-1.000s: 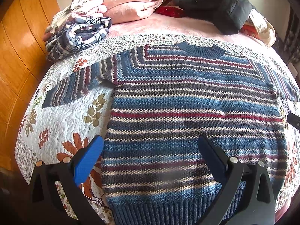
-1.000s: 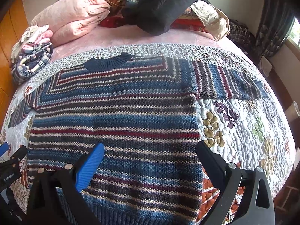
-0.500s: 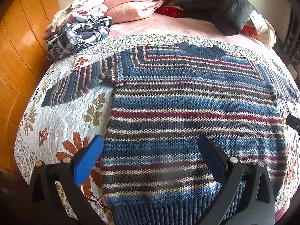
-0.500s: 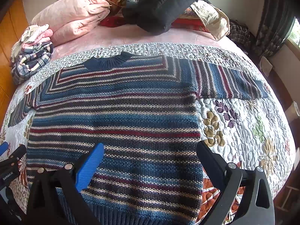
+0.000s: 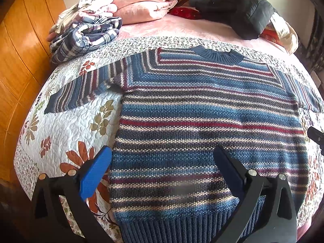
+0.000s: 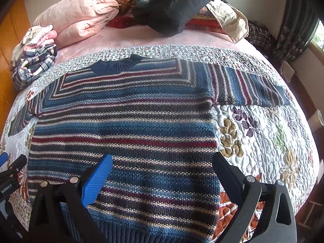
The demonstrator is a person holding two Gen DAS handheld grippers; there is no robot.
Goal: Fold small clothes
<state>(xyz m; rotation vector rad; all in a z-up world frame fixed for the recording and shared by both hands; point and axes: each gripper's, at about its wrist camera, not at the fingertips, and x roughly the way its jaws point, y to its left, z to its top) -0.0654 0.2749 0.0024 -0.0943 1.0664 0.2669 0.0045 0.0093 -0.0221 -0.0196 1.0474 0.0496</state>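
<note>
Left wrist view drifts slightly: sweater sits a touch lower and nearer in frame than a second ago, and the plaid clothes pile shifts right. Right wrist view: the left gripper's tip at the left edge rides a little higher. Sweater itself lies unmoved; both grippers' jaws spread as before.

The blue, red and cream striped knitted sweater looks coarse, ribbed at its hem; the white floral quilt is stitched, puckered cloth; the orange wooden panel shines glossy; the pink plush blanket looks soft.
</note>
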